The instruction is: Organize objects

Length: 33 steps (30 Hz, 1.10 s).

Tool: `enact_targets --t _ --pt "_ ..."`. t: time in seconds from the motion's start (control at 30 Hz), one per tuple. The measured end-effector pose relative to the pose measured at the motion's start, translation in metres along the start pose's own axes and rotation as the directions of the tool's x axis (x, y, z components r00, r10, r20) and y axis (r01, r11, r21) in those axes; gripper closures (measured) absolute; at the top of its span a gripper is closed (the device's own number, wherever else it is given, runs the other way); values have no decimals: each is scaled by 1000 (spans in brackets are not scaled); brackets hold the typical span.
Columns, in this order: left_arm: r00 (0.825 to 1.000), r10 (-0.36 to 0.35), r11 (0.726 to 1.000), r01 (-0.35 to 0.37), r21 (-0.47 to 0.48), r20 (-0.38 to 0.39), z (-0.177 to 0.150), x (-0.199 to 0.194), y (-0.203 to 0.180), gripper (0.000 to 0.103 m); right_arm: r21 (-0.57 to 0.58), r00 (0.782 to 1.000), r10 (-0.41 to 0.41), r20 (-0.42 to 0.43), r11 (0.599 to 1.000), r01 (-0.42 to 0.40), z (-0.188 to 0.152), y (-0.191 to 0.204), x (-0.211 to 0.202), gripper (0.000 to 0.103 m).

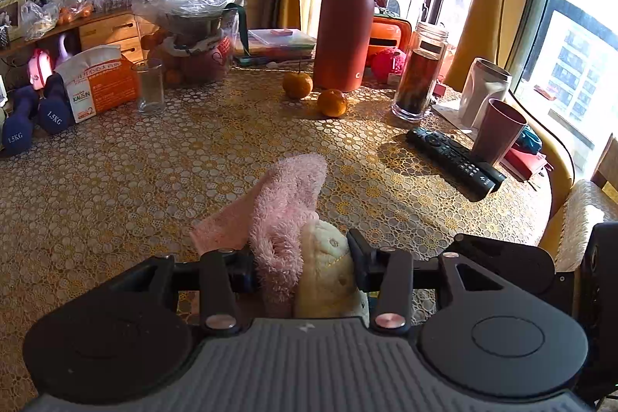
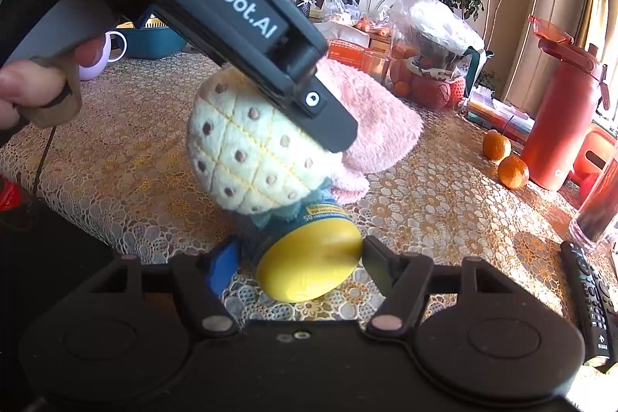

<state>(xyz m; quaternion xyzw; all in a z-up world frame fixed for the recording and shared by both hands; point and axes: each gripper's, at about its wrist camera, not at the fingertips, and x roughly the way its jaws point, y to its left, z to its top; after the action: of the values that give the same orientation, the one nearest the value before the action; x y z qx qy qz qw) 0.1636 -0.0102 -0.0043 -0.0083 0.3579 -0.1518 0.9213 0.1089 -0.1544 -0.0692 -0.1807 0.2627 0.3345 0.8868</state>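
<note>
My left gripper [image 1: 303, 265] is shut on a cream pineapple plush [image 1: 328, 273] together with a fluffy pink cloth [image 1: 286, 211], held just above the table. In the right wrist view the left gripper [image 2: 332, 130] comes in from the upper left, clamped on the dotted cream plush [image 2: 247, 157] with the pink cloth [image 2: 370, 126] behind it. My right gripper [image 2: 299, 265] is shut on a blue bottle with a yellow cap [image 2: 309, 265], tilted, its far end hidden under the plush.
On the gold lace tablecloth [image 1: 116, 188] are two oranges [image 1: 332, 102], a red flask [image 1: 342, 33], a glass jar [image 1: 419, 76], a black remote [image 1: 455, 157], a pink cup [image 1: 496, 130], a drinking glass [image 1: 150, 85], an orange bag [image 1: 102, 82] and dumbbells [image 1: 34, 118].
</note>
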Motion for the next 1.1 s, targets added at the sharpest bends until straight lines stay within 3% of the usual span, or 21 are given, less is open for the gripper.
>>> enact_targets --t 0.27,0.4,0.53,0.7,0.87,1.1 --pt "996 92 993 -92 -77 2 8 -5 32 58 -7 1000 -5 8 1000 5 0 3 -1 35" --pt "999 45 994 -42 -101 26 18 -15 30 58 -8 1000 -6 3 1000 7 0 3 0 35" --pt "999 -45 996 46 -71 11 21 -12 3 58 -13 1000 -6 5 1000 6 0 4 0 35" --pt "997 -67 998 67 -4 -26 20 7 -27 58 -48 1000 -19 6 999 20 0 7 1 35" --pt "998 -42 999 42 -12 -47 15 18 -20 58 -80 1000 -29 7 996 30 0 11 1 35" --pt "998 57 997 -59 -43 -30 15 12 16 58 -82 1000 -28 10 996 29 -1 10 1 35"
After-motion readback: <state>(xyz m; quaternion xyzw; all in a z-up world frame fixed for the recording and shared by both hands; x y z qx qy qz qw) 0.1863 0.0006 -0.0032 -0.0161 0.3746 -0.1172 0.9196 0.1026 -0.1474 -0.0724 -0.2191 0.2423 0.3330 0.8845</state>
